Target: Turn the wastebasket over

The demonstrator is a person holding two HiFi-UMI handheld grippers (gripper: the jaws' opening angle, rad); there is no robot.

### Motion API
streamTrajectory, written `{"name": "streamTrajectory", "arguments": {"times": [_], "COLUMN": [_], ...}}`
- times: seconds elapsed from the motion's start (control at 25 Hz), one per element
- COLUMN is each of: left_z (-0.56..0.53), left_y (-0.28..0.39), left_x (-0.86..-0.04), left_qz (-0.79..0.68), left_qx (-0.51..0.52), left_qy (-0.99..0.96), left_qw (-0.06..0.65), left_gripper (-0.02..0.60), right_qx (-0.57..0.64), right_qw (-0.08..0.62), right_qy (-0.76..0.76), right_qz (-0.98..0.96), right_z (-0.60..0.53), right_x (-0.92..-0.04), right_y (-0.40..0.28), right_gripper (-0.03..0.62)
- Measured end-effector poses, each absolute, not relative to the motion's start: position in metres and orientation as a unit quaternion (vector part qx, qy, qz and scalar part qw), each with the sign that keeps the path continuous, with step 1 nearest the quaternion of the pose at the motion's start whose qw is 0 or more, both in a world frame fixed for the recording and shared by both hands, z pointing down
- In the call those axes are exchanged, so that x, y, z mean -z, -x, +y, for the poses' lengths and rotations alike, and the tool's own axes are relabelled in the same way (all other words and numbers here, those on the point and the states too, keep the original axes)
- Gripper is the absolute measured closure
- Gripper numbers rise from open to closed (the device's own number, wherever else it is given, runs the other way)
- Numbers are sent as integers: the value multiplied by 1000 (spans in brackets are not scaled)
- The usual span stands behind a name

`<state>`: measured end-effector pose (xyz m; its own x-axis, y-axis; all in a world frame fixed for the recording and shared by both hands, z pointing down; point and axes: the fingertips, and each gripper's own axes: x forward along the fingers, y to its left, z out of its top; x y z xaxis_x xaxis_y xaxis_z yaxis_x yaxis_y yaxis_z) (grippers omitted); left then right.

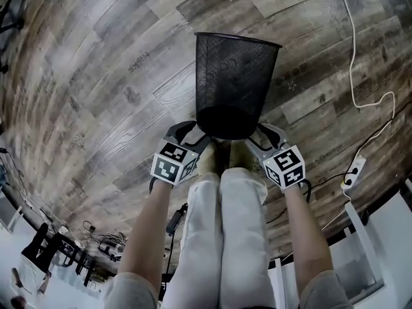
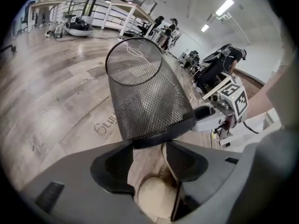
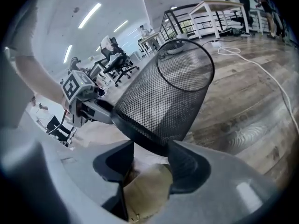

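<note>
A black mesh wastebasket [image 1: 235, 76] stands on the wooden floor with its open rim up, just in front of the person's shoes [image 1: 212, 159]. My left gripper [image 1: 198, 132] is open at the left side of its dark base band. My right gripper [image 1: 257, 132] is open at the right side. In the left gripper view the basket [image 2: 145, 101] rises right above my left gripper [image 2: 148, 148], whose jaws stand wide with only floor and a shoe between them. In the right gripper view my right gripper [image 3: 150, 148] meets the basket [image 3: 168, 101] the same way. Neither pair of pads presses on it.
A white cable [image 1: 360, 63] runs over the floor at the right to a power strip [image 1: 353, 172]. White furniture [image 1: 380, 250] stands at the lower right, cables and dark gear [image 1: 58, 246] at the lower left. Desks and office chairs stand far behind.
</note>
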<state>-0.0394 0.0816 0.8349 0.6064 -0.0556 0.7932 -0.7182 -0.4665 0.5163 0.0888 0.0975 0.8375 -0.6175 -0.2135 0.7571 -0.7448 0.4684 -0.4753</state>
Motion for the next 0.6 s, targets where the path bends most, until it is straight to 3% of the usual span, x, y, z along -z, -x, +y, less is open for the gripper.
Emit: {"name": "streamTrajectory", "arguments": {"times": [0.24,0.6], "left_z": [84,21], "left_y": [51,62], "left_x": [-829,-778], "left_qz": [-282,-355], "left_qx": [-338,-245], "left_qy": [-734,-724], "left_qw": [517,538], "left_gripper": [365,365], "right_qx": [-464,-438], "right_qw": [291,220], "right_qy": [-285,-352], "right_qz": [-787,-797], "right_z": [95,-13], "right_x": [-825,-771], "right_y": [-82,-123], "right_gripper": [378,365]}}
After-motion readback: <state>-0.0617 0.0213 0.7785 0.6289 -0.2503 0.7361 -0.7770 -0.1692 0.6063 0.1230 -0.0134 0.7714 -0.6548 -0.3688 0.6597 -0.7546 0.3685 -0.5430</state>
